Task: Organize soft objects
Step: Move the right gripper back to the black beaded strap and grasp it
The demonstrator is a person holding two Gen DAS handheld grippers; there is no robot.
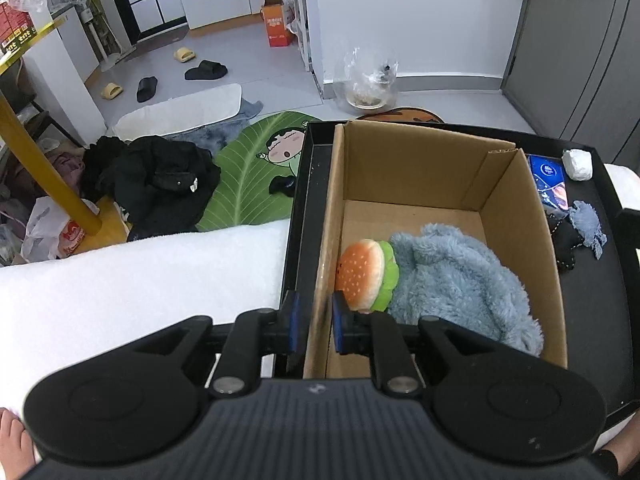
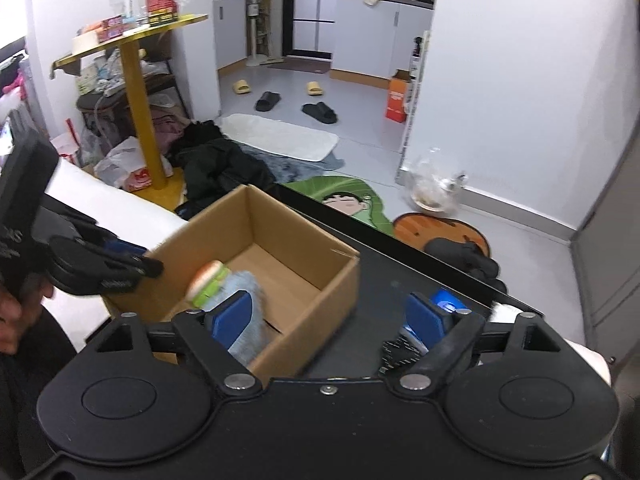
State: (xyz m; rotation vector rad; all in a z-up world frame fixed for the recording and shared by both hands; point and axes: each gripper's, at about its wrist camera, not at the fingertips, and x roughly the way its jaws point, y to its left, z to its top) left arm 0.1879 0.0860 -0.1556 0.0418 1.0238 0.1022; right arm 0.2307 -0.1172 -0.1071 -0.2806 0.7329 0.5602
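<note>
An open cardboard box (image 1: 416,168) stands on a black tray (image 1: 588,300). Inside lie a plush burger (image 1: 366,274) and a fluffy blue soft toy (image 1: 456,280). My left gripper (image 1: 314,324) is shut on the box's near-left wall, one pad either side. In the right wrist view the box (image 2: 316,280), the burger (image 2: 208,278) and the blue toy (image 2: 244,344) show again, with the left gripper (image 2: 138,264) on the box's left corner. My right gripper (image 2: 334,316) is open and empty above the tray (image 2: 376,264).
On the tray right of the box lie a small black and blue-grey soft piece (image 1: 580,236), a blue packet (image 1: 550,180) and a white lump (image 1: 578,164). A white cushion (image 1: 140,280) lies left. The floor holds clothes (image 1: 152,184), a leaf mat (image 1: 256,176) and slippers.
</note>
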